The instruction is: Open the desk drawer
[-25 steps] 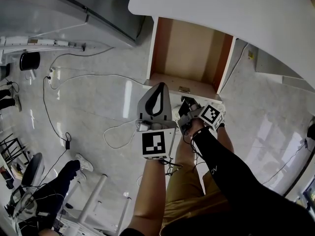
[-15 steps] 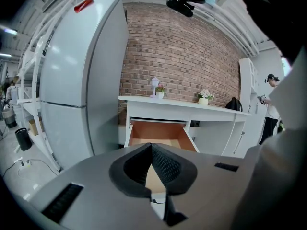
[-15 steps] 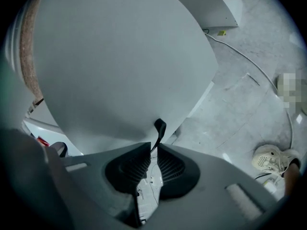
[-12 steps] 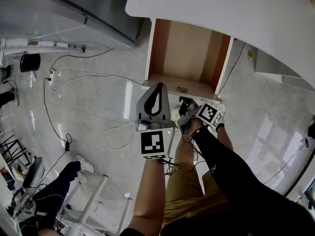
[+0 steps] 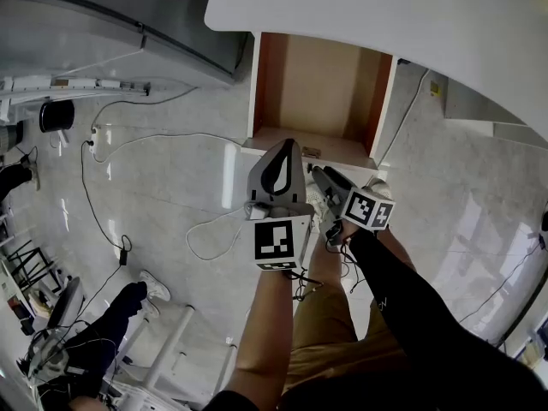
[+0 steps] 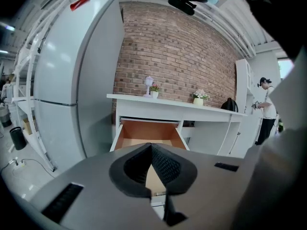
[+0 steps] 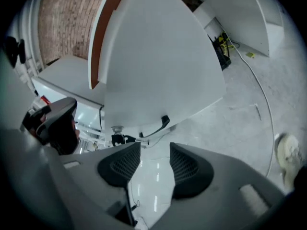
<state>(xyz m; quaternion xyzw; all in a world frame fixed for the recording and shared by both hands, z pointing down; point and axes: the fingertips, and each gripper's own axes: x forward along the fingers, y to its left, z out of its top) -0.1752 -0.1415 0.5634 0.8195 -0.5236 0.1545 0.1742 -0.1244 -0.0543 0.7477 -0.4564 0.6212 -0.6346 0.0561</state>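
drawer (image 5: 321, 92) pulled out under table (image 5: 385, 15), 12 o'clock of both grippers | left gripper (image 5: 286, 146) fingers together, empty | right gripper (image 5: 318, 173) fingers narrowly apart, just opening, nothing between | dark handle (image 7: 164, 122) clear in right gripper view only

The desk top (image 5: 385, 24) runs off the top and right edges and covers the rear of the drawer (image 5: 321, 92). The left gripper (image 5: 288, 145) hides part of its front.

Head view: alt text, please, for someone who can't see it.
A wood-lined drawer, nothing visible inside, stands pulled out from a white desk, seen from above. Near its front, the left gripper is shut; the right gripper has just been opening its jaws, nothing between them.
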